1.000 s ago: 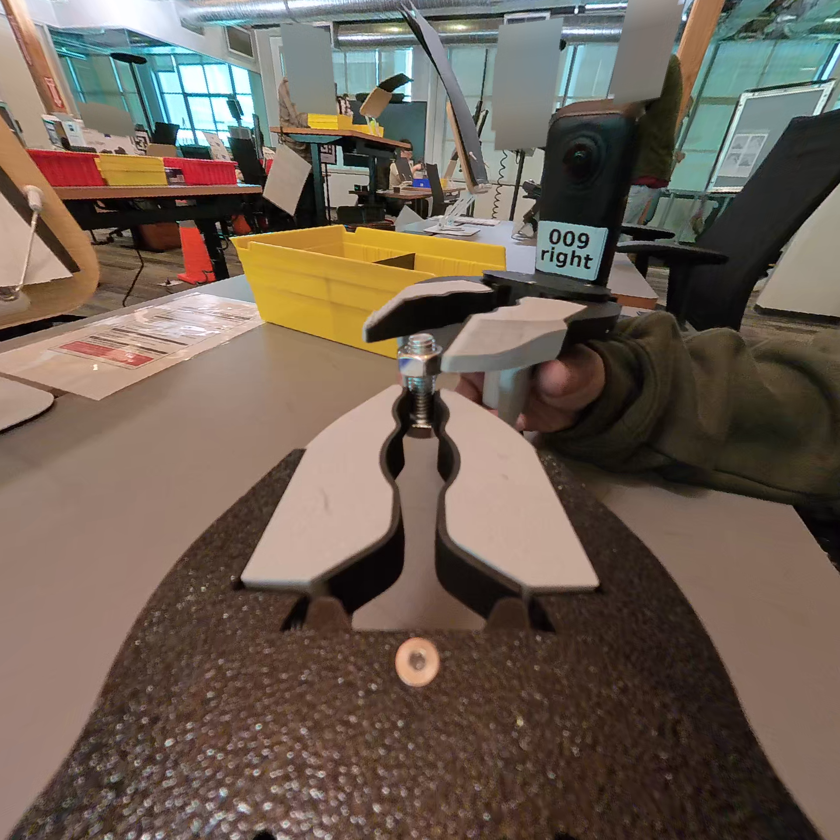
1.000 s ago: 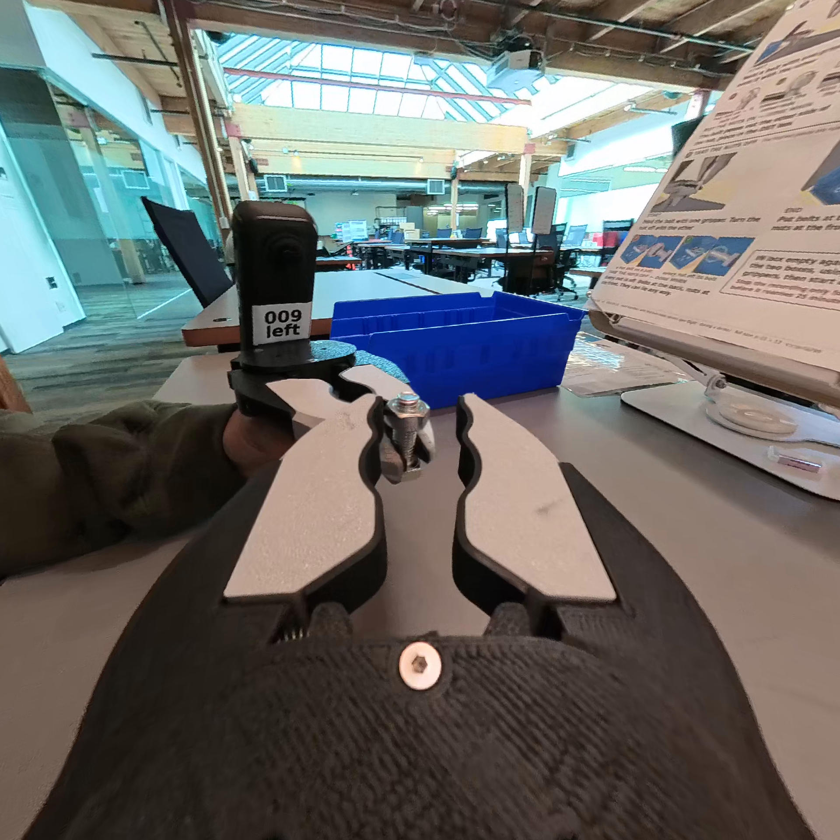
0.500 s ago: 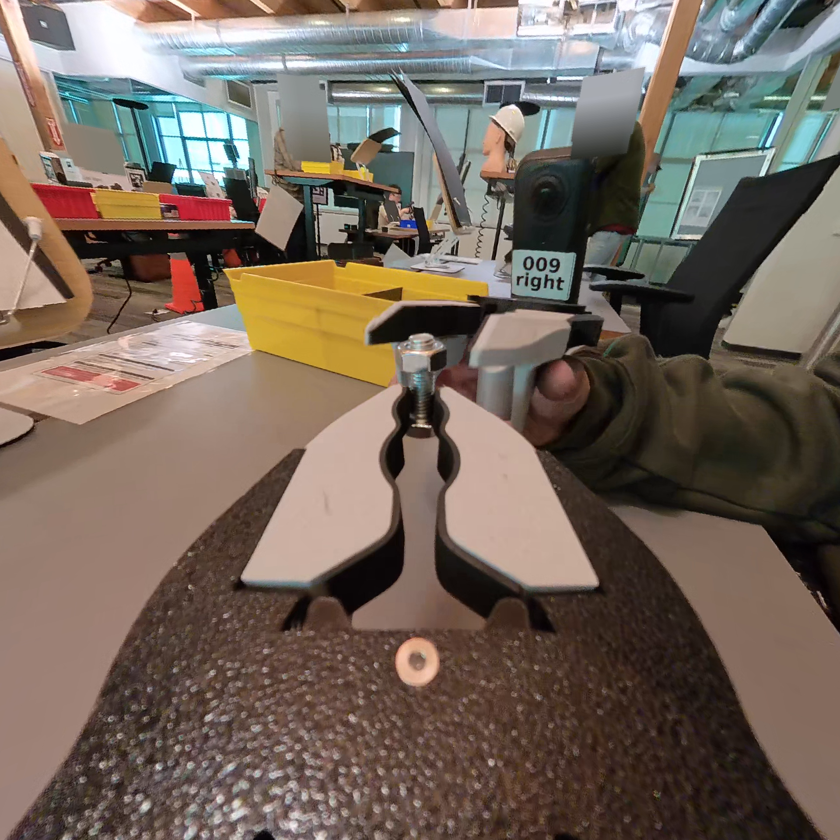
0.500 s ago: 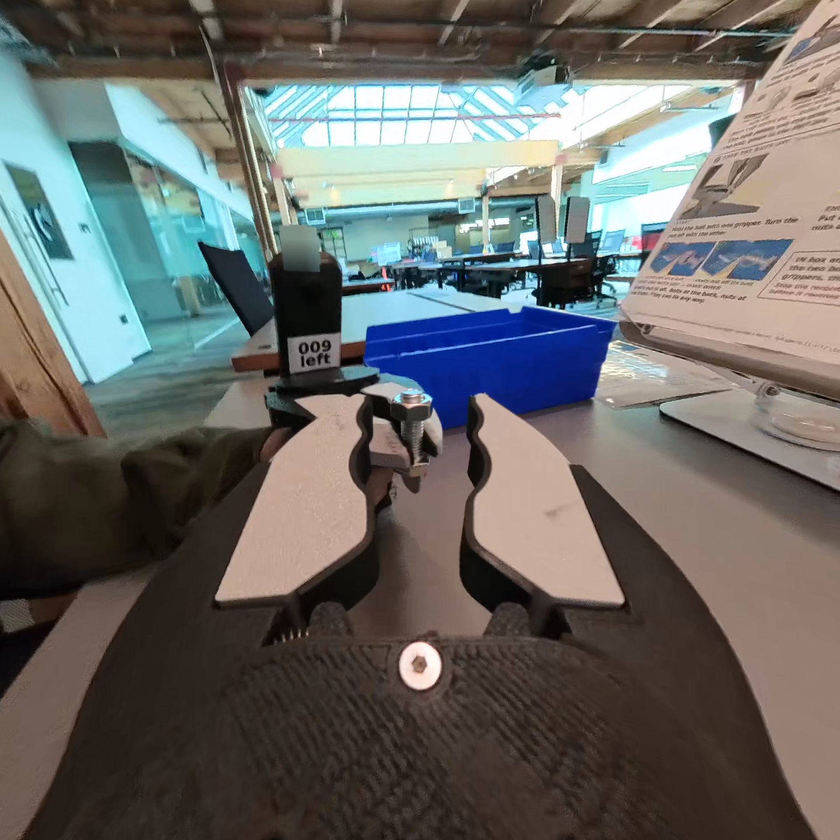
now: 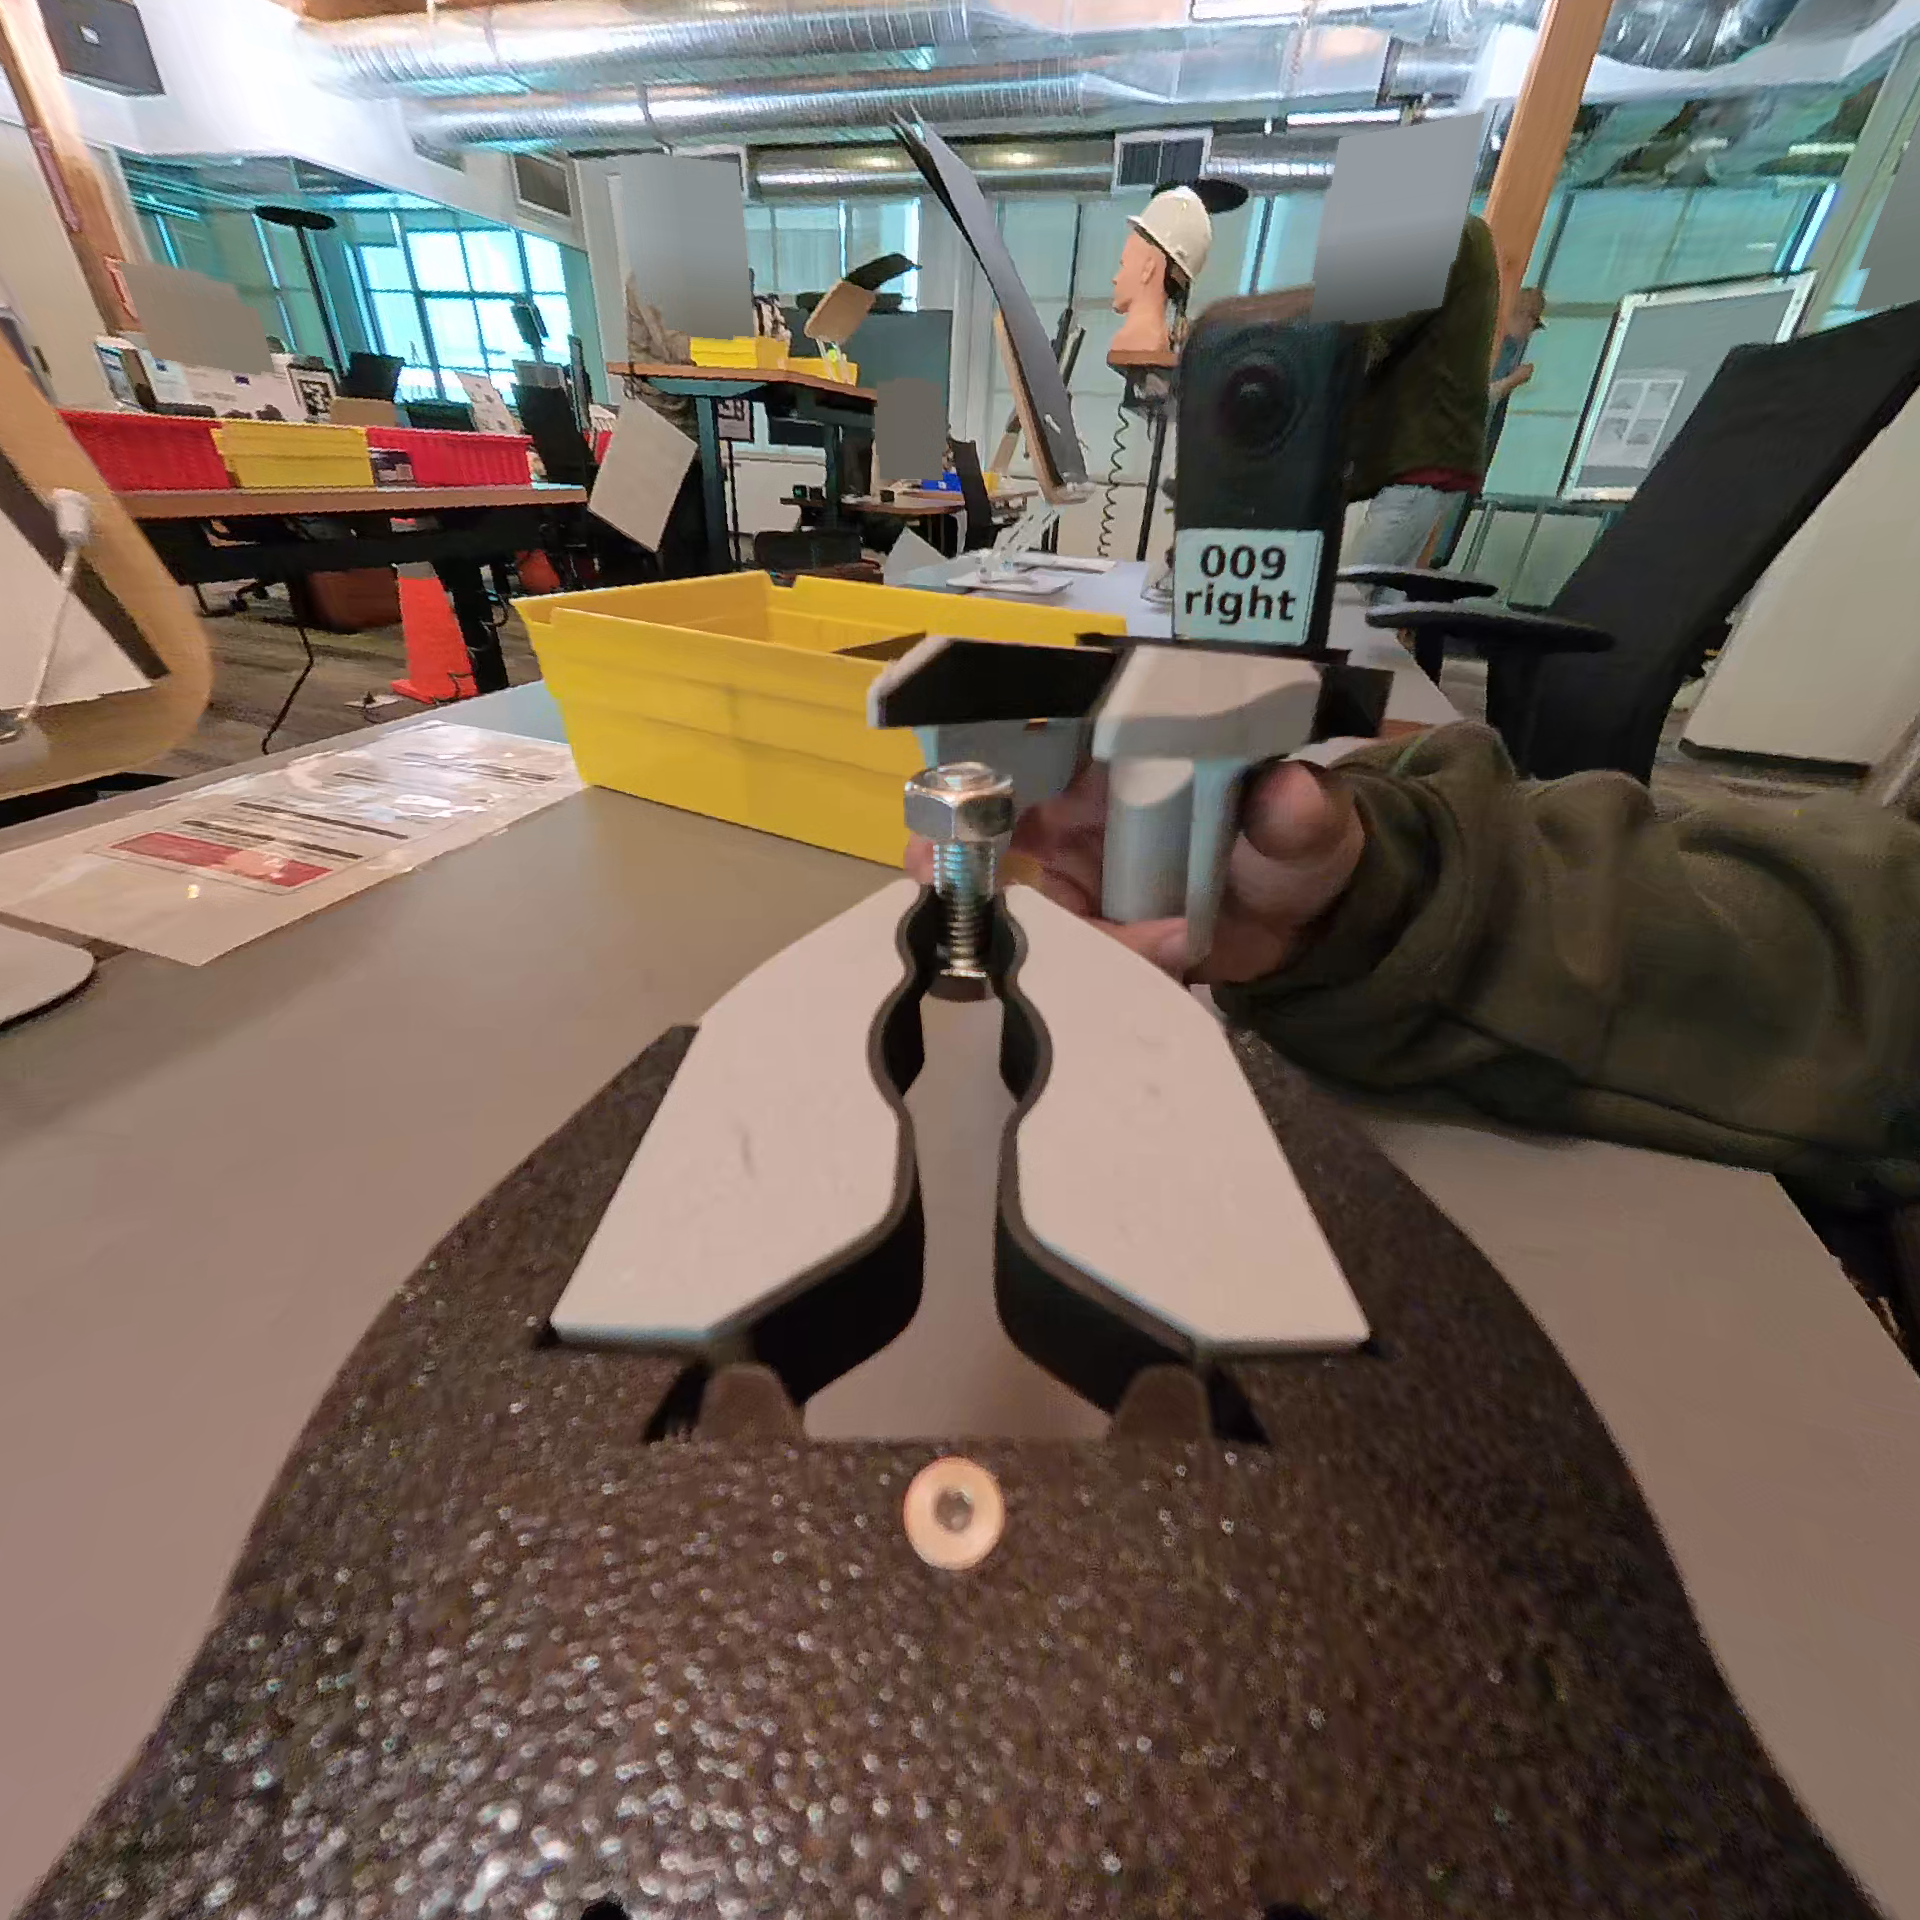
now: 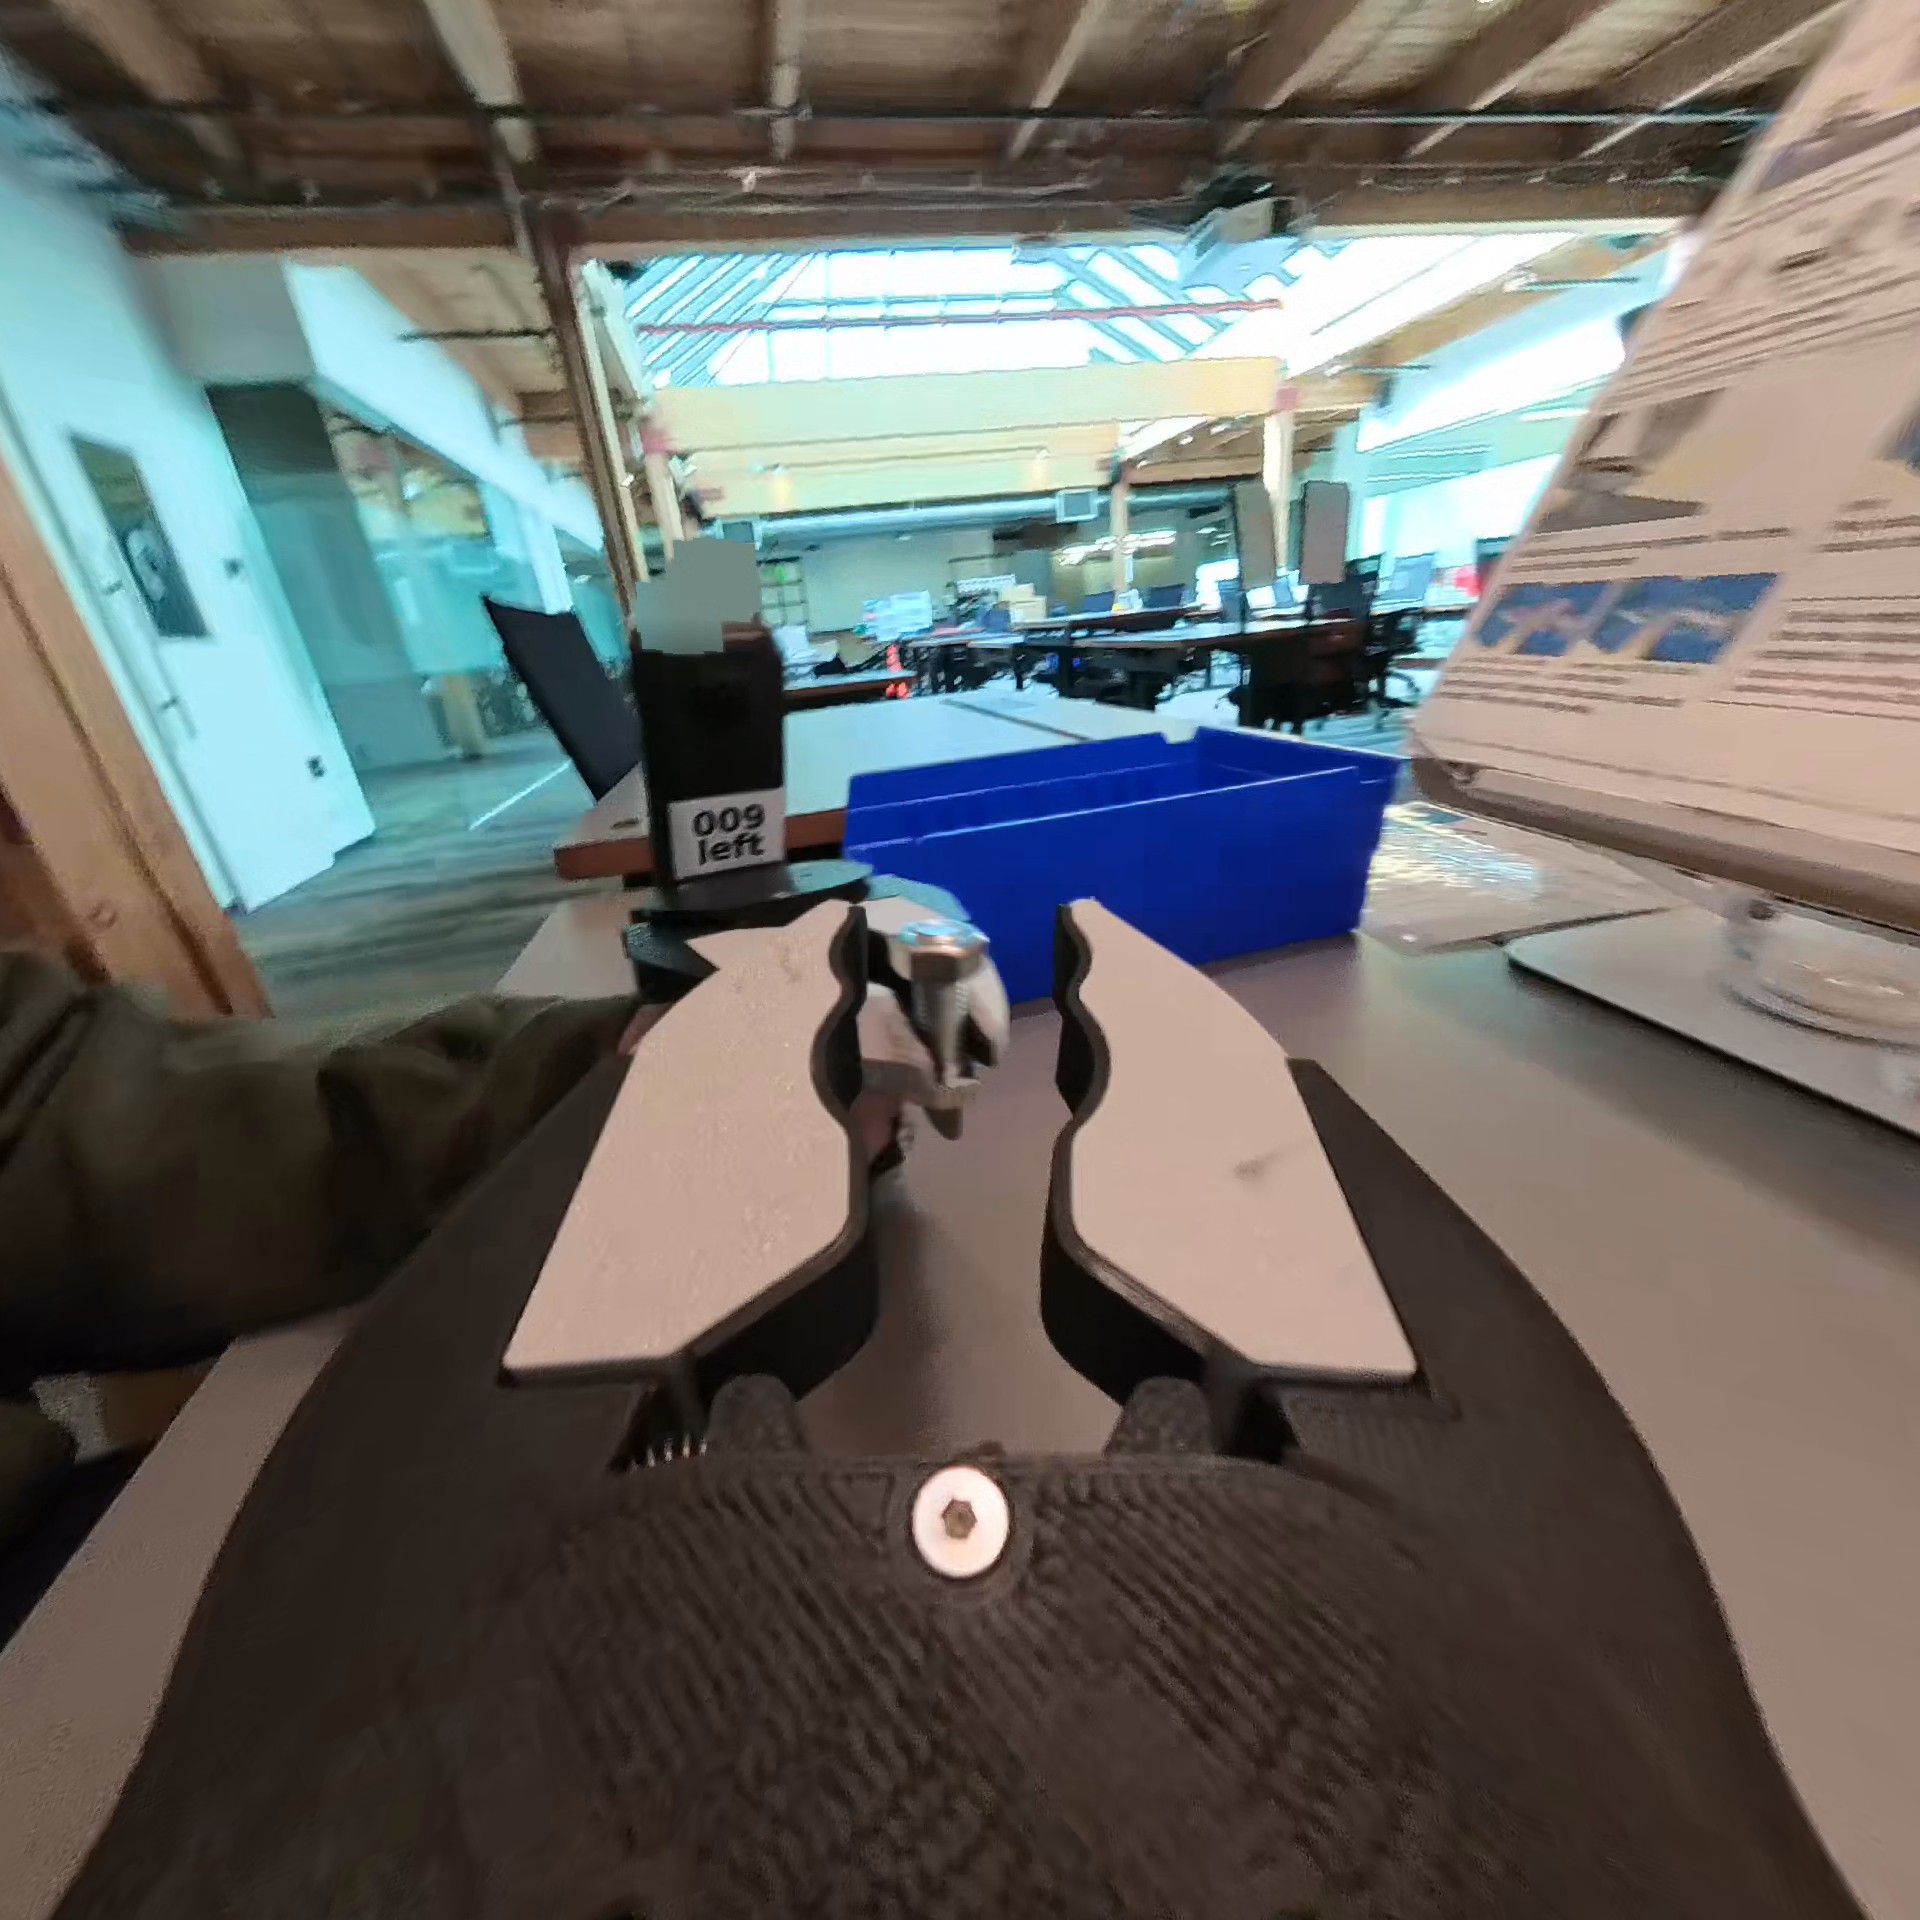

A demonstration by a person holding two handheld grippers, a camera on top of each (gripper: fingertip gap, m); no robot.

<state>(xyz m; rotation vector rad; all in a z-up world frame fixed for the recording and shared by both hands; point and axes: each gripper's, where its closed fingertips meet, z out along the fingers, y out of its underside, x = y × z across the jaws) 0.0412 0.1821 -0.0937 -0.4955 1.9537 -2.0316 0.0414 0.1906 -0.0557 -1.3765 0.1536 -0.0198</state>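
left gripper [image 5: 961, 961] clamps bolt [image 5: 958, 862] upright at its fingertips; right gripper [image 6: 961, 940], apparently spread, just beside.

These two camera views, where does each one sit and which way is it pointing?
Left wrist view: sits on the left gripper, looks along its fingers, shut on a bolt, toward the yellow bin; shows the right gripper, a hand and sleeve.
Right wrist view: sits on the right gripper, open, looks toward the blue bin and a tilted instruction sheet; shows the left gripper and sleeve.
Shared: the bolt, the grey table, each other's gripper; they face each other.
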